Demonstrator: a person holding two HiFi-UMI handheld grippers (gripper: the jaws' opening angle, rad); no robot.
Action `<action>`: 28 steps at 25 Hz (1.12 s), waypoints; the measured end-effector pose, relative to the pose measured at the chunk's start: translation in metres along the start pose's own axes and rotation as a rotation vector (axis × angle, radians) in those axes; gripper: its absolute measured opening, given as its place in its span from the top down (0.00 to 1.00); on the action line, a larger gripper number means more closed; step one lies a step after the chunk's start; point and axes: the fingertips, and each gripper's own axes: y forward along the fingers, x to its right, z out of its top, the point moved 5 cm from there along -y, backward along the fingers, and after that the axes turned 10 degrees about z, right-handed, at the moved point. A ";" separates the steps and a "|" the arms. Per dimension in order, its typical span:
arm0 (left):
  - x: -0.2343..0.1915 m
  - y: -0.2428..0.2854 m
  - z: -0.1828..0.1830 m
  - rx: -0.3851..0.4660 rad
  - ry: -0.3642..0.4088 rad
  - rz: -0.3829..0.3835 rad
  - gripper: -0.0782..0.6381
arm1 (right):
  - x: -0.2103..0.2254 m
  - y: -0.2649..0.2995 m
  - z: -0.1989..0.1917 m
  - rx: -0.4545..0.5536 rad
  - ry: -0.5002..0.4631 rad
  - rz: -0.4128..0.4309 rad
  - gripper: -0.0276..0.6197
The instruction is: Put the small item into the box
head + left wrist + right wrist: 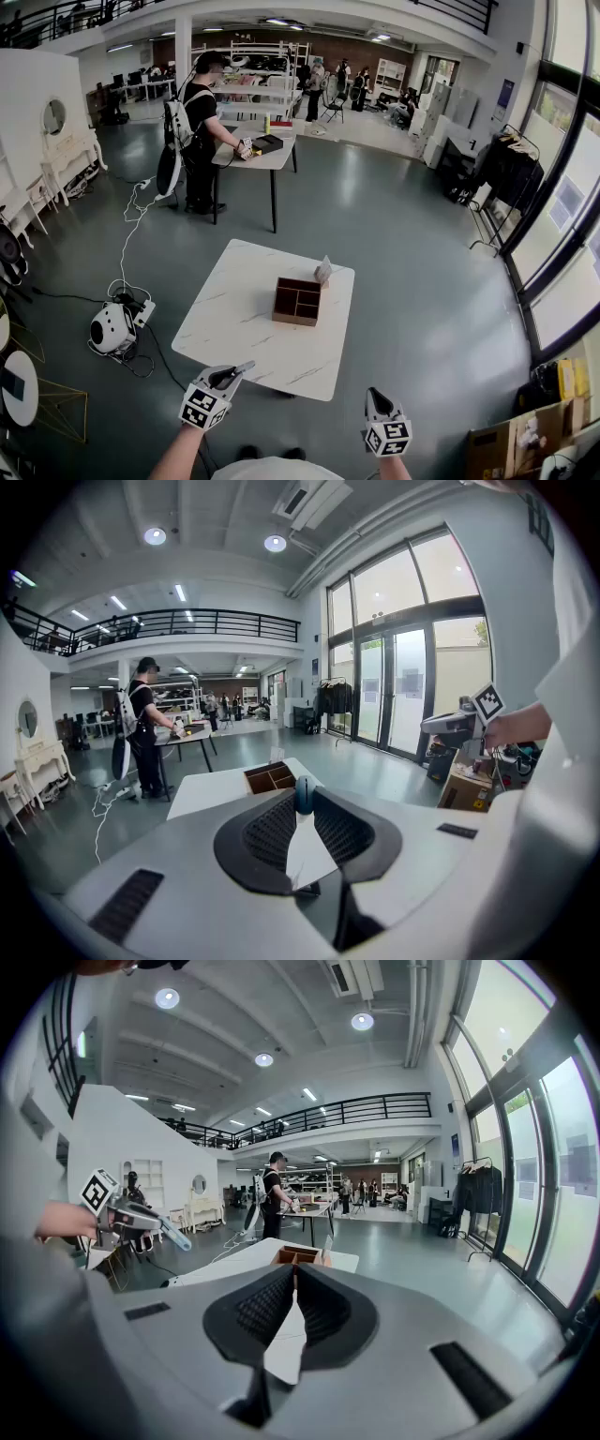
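A brown wooden box (297, 301) with several compartments stands on the white marble table (234, 319), toward its right side. My left gripper (244, 367) hovers just off the table's near edge, shut on a small blue-grey item (304, 795) pinched at its tips. In the left gripper view the box (271, 777) lies ahead beyond the jaws. My right gripper (377, 397) is held low at the near right, clear of the table, jaws shut with nothing between them (292, 1272). The box (298, 1256) shows ahead of it too.
A white card (322, 272) stands at the box's far right corner. A person (200, 131) works at a second table (267, 155) farther back. A white round device (112, 328) with cables lies on the floor left. Cardboard boxes (525, 433) sit at the right.
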 end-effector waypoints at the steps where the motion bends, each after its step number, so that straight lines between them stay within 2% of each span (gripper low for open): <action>1: 0.001 0.001 0.000 -0.001 -0.001 -0.001 0.80 | 0.001 0.000 0.001 0.000 0.000 0.000 0.91; 14: 0.008 0.002 0.002 -0.011 0.009 -0.002 0.80 | 0.005 0.000 0.004 0.012 0.011 0.012 0.91; 28: 0.036 0.003 -0.004 -0.031 0.001 0.022 0.80 | 0.028 -0.005 -0.013 -0.011 0.043 0.033 0.91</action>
